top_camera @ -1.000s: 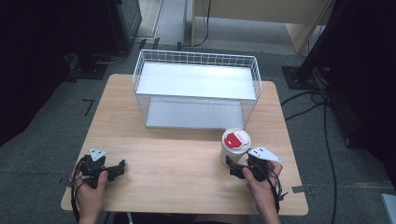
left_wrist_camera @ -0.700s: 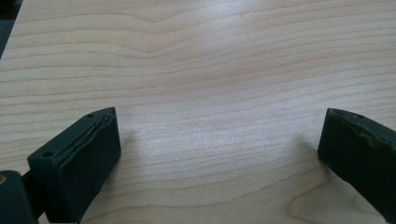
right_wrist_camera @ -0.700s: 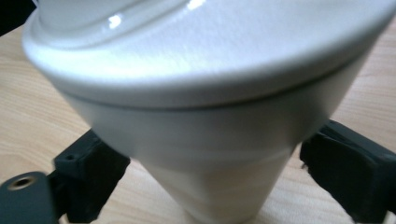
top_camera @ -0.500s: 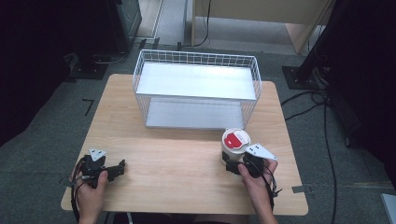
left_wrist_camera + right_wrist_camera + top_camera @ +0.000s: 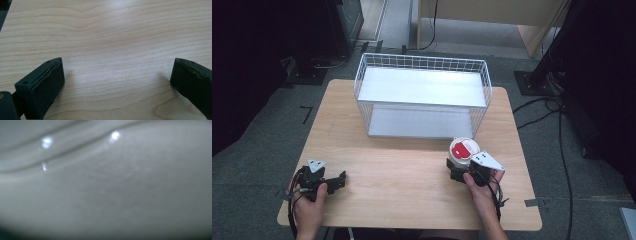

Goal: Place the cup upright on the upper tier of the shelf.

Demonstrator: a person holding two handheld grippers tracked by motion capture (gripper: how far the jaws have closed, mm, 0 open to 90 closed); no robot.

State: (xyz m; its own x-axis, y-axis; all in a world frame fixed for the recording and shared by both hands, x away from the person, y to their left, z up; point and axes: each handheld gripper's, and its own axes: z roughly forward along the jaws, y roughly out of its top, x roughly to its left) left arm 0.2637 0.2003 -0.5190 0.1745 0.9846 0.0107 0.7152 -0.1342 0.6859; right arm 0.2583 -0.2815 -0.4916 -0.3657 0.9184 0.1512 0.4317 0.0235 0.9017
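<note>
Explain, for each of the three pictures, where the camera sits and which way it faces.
High view: above the person's side, facing forward and down on the wooden table, wire basket, white container; both hands, left gripper and right gripper show.
Left gripper view: on the left gripper, facing bare tabletop between its jaws, which stand wide apart.
Right gripper view: pressed close to a blurred pale surface.
Shared: the tabletop, in the high and left gripper views.

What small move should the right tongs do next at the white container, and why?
Probably close gently on the white container. The right tongs sit right against it, and its blurred pale wall is very near the right gripper view's camera. Whether they already grip it is unclear.
</note>
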